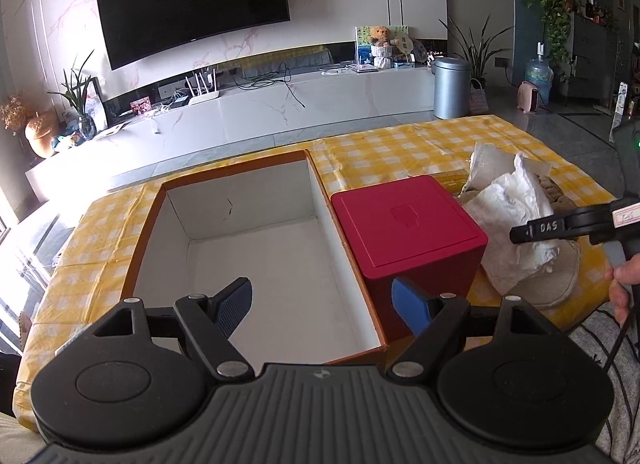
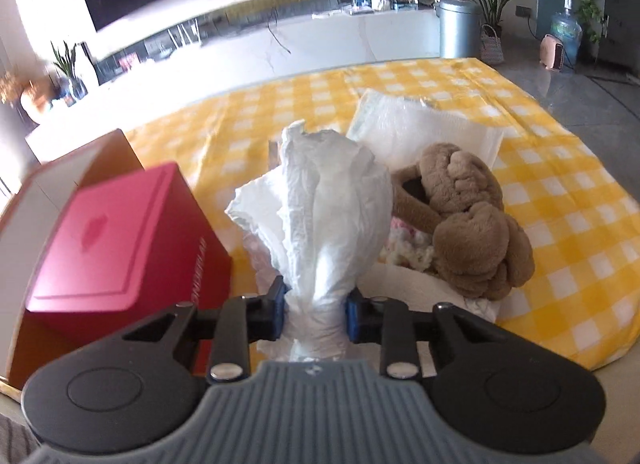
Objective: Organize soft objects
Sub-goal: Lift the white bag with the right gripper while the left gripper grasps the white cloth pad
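My right gripper (image 2: 316, 314) is shut on a crumpled white diaper (image 2: 320, 199) and holds it up over the pile of soft things. It also shows in the left wrist view (image 1: 508, 203), with the right gripper's finger (image 1: 540, 228) across it. Behind lie brown plush earmuffs (image 2: 472, 219), a white folded pad (image 2: 424, 131) and a small fluffy pastel item (image 2: 412, 248). My left gripper (image 1: 324, 306) is open and empty above the near edge of the open cardboard box (image 1: 256, 248), which has a white inside.
A red lidded box (image 1: 404, 223) stands between the cardboard box and the pile; it also shows in the right wrist view (image 2: 120, 240). The table has a yellow checked cloth (image 2: 560, 199). A TV wall and low cabinet lie beyond the far edge.
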Demonstrator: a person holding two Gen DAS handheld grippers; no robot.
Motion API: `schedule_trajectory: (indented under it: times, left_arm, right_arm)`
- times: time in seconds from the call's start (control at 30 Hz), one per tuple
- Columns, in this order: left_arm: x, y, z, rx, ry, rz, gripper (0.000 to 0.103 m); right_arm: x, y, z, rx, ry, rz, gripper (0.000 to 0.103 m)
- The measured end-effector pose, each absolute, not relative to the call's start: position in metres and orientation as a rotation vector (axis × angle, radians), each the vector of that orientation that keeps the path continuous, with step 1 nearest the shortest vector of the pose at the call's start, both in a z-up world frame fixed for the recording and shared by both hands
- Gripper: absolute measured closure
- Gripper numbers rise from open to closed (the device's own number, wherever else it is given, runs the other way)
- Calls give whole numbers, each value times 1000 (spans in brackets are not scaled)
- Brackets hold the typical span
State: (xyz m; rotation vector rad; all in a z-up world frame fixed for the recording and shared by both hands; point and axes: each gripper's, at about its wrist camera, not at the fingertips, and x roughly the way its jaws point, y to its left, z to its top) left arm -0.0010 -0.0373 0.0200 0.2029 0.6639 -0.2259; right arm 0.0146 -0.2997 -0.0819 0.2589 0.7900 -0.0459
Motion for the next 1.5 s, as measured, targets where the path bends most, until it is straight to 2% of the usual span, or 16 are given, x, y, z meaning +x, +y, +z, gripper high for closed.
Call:
schedule_trajectory:
  times: [0.27,0.47,0.63,0.8,1.0,1.33,1.5]
  left_arm:
    - [12,-63,23,179,723,-295,9]
    - [30,-118,28,249,769,-477,9]
    - [40,-186,6,386,810,-696,8]
    - [57,-233,-30,353,926,-827,8]
    - [77,-278,-73,461,1001,-694,8]
    - [83,-321,-111,555,1030,-717,6]
    - [78,-324,-110,582,1027,-705,6]
  right_arm:
    - [-22,-350,-18,359,602,-19,76]
    - [-57,-382,1,357,529,-87,76]
    - [-68,-401,-8,397,514,-92,76]
    - [-74,-411,-16,410,523,-137,76]
    - [-80,-426,-25,396,527,-197,76]
    - [-78,-434,-41,369,567,-249,76]
    - [-79,-435,-44,374,581,-239,76]
